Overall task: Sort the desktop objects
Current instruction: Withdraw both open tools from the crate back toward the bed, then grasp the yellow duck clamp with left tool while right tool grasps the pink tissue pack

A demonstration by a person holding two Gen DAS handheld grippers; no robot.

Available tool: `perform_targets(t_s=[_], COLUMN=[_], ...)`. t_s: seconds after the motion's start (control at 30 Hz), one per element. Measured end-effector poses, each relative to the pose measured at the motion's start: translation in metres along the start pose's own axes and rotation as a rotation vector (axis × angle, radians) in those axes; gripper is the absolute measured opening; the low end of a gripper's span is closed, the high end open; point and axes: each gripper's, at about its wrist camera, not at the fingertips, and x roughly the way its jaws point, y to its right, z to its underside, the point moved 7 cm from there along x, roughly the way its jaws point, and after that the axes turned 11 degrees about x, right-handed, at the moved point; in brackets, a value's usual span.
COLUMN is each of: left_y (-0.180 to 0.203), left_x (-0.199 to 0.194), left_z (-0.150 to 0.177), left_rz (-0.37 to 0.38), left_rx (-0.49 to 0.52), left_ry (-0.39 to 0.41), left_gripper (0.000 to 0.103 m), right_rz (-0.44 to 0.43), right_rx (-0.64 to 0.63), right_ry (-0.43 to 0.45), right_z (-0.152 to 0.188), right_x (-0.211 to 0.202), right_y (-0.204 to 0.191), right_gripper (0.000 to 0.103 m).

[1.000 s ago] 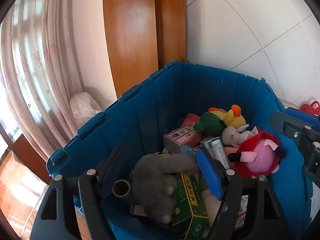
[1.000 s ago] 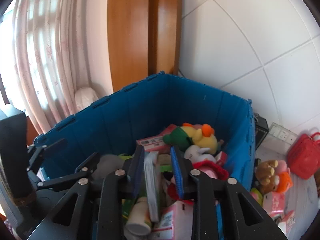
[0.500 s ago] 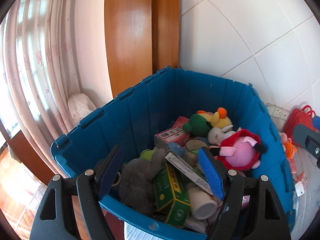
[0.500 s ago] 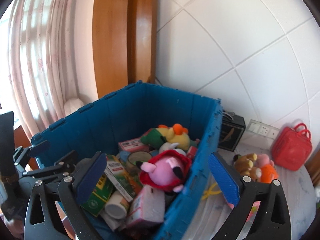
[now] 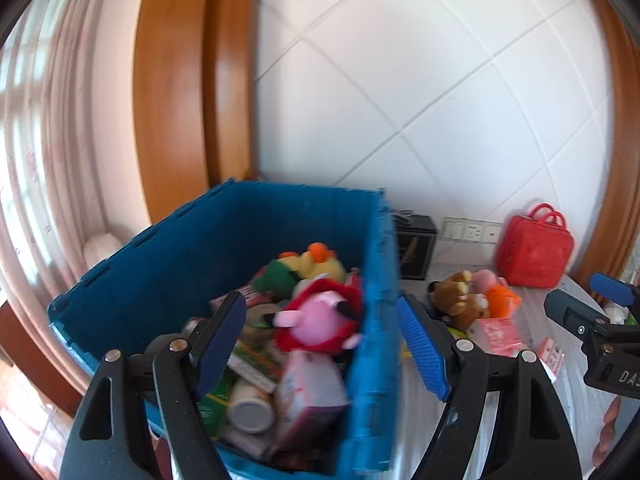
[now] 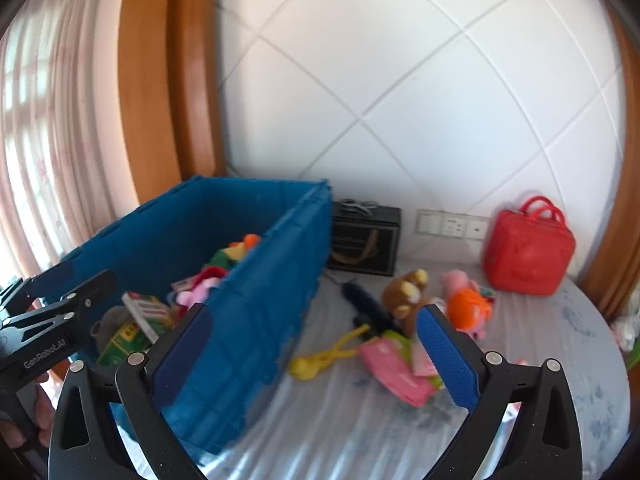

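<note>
— Any writing? Tools?
— "GenRobot.AI" on left tool (image 6: 60,300). Left tool, right tool (image 6: 320,356) spread wide, empty, level above grey counter (image 6: 540,360).
— Toys?
— Brown plush bear (image 6: 404,292) beside blue plastic crate (image 6: 248,312) — pink plush pig (image 5: 316,320) inside.

We see blue bin (image 6: 256,312), ribbed walls. Inside – pink pig plush (image 5: 320,320) in red hood, green-and-yellow plush (image 5: 308,268) with orange tuft, green box (image 6: 120,340). On counter (image 6: 540,344), white with faint blue smudges: red case (image 6: 528,252), black box (image 6: 366,240) with tan strap, brown bear (image 6: 406,292), orange-and-pink plush (image 6: 466,304), yellow toy (image 6: 324,356), pink packet (image 6: 396,368). Left tongs (image 5: 320,344) and right tongs (image 6: 316,356) – black frames, blue textured pads. White tiled wall, orange-brown wood trim, pale pink curtain.
</note>
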Motion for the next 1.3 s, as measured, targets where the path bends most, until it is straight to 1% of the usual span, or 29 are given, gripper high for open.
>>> perform_targets(t_s=[0.07,0.13,0.2,0.27,0.3,0.33,0.4,0.53,0.63,0.73,0.9,1.03,1.13,1.3], left_y=[0.028,0.058,0.084,0.113,0.127,0.139,0.162,0.193,0.207,0.214,0.213,0.213,0.217,0.215], left_x=[-0.004,-0.004,0.000,0.009,0.014,0.019,0.032,0.064,0.086,0.113,0.168,0.213,0.249,0.302], left_z=[-0.005,-0.007,-0.007,-0.004,-0.001,0.002,0.010,0.032,0.048,0.064,0.097,0.122,0.144,0.177], left_rz=[0.006,0.036,0.075,0.110,0.120,0.129,0.146,0.147,0.139,0.117,0.088,0.096,0.092,0.028], left_rx=[0.020,0.018,0.017,0.029,0.032,0.031,0.025,0.016,0.028,0.046,0.101,0.141,0.190,0.259], left_ry=[0.024,0.037,0.030,0.021,0.013,0.003,-0.030,-0.135,-0.198,-0.256,-0.396,-0.497,-0.569,-0.652], left_gripper=[0.078,0.078,0.078,0.078,0.078,0.078,0.078,0.078,0.078,0.078,0.078,0.078,0.078,0.078], right_rz=[0.025,0.063,0.102,0.165,0.186,0.218,0.258,0.344,0.380,0.406,0.423,0.431,0.438,0.454], right_rx=[0.014,0.020,0.027,0.041,0.047,0.060,0.079,0.131,0.184,0.238,0.295,0.314,0.315,0.306], right_ry=[0.013,0.016,0.012,0.007,0.000,-0.015,-0.041,-0.125,-0.191,-0.259,-0.349,-0.408,-0.442,-0.506], right_z=[0.000,0.001,0.001,0.004,0.007,0.012,0.020,0.045,0.066,0.090,0.121,0.134,0.140,0.150], right_x=[-0.011,-0.019,-0.023,-0.026,-0.027,-0.025,-0.024,-0.011,0.004,0.023,0.050,0.078,0.098,0.137], right_y=[0.036,0.072,0.104,0.149,0.164,0.190,0.226,0.305,0.351,0.388,0.417,0.424,0.425,0.425], right_gripper=[0.103,0.103,0.103,0.103,0.103,0.103,0.103,0.103,0.103,0.103,0.103,0.103,0.103,0.103])
